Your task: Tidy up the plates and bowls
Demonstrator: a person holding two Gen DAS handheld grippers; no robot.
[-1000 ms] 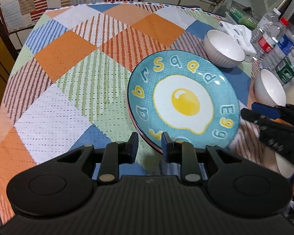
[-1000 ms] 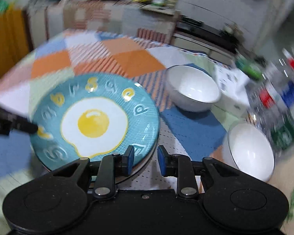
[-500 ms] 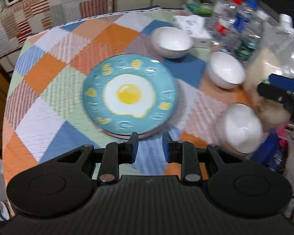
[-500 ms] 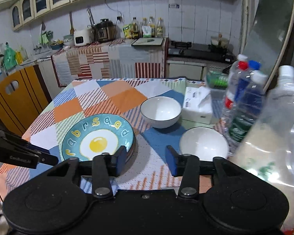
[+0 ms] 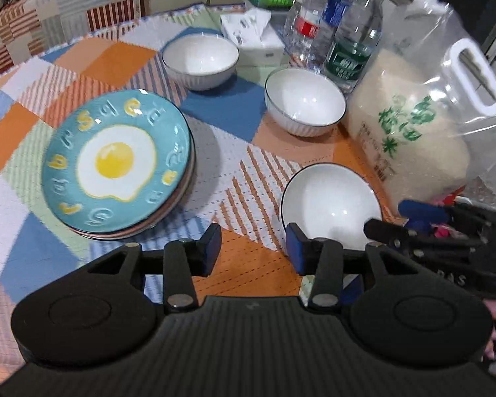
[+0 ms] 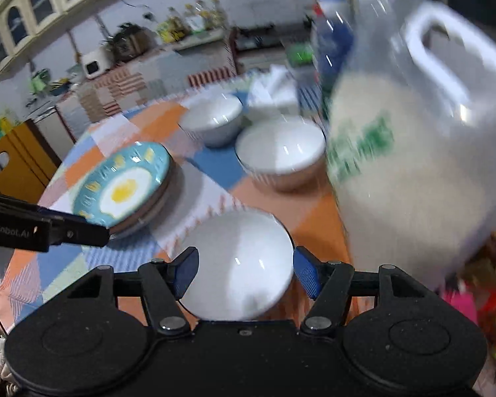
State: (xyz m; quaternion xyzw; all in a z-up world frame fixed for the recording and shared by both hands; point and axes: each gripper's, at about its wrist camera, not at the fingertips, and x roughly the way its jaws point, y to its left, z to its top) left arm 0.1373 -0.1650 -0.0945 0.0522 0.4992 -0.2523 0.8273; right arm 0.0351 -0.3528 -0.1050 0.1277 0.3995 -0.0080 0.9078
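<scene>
Right gripper (image 6: 244, 273) is spread wide and empty, and the nearest white bowl (image 6: 236, 264) sits squarely between its blue pads (image 6: 306, 276) — dead ahead, close in, though I can't tell whether either pad touches the rim. This is the nearer tool to that bowl, so by my read it makes the grab. The bowl is round, no long axis to line up; what matters is that the jaws straddle its whole width, with little room to spare on either side.

Left gripper (image 5: 253, 248) hangs parted too, holding nothing, over bare checked tablecloth (image 5: 244, 264); from there the same near bowl (image 5: 330, 205) lies ahead and to its right, the stacked egg plates (image 5: 115, 160) ahead and to its left.

Further back, a second bowl (image 5: 304, 101) stands just beside the big rice jug (image 5: 423, 122), a third bowl (image 5: 200, 59) beyond it near the tissue box (image 5: 254, 38), water bottles (image 5: 334, 20) at the far edge.

Trouble spots: the right wrist view is badly smeared, the near bowl's closest rim is cut off by the gripper body, and how many plates lie under the egg plate is hard to count.
</scene>
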